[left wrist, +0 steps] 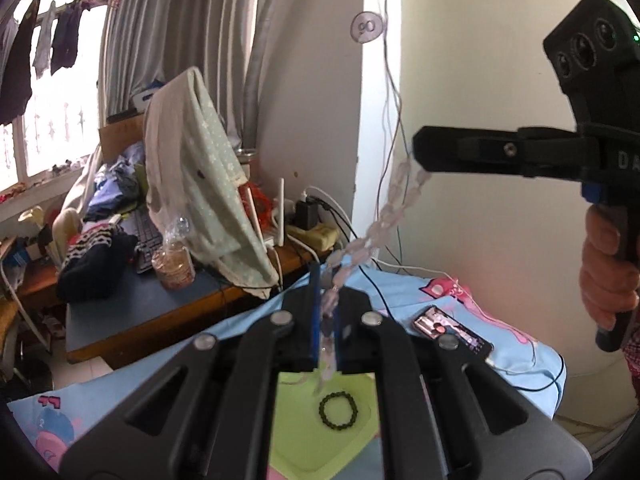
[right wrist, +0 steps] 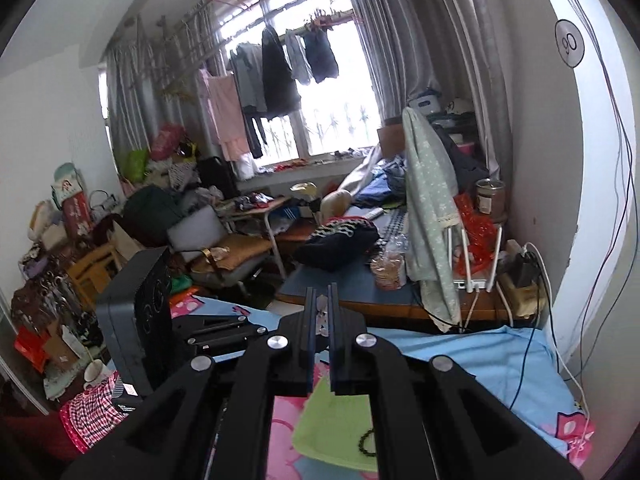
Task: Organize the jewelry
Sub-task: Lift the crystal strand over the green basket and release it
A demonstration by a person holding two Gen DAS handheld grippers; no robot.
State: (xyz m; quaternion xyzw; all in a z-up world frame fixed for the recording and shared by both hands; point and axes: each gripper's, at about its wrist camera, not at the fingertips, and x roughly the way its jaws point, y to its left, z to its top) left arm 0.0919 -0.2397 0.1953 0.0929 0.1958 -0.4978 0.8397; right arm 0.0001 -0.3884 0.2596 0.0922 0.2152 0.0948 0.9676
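Cluttered bedroom; blue cartoon bedsheet [left wrist: 400, 292] carries a green cloth [left wrist: 352, 396] near its front edge, dark bead bracelet [left wrist: 338, 412] on it. Pink bead necklace [left wrist: 384, 216] hangs taut above, left gripper [left wrist: 327, 320] and right gripper [right wrist: 321, 320] each clamped on an end.

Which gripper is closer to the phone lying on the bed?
Left. The left gripper hangs just left of the phone, slightly above it. The right gripper is high above it, holding the pink necklace.

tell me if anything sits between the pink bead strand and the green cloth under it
Nothing visible does. The pink bead strand hangs in the air, pinched by the left gripper and the right gripper. Directly below lies the green cloth, with only a dark bead bracelet resting on it.
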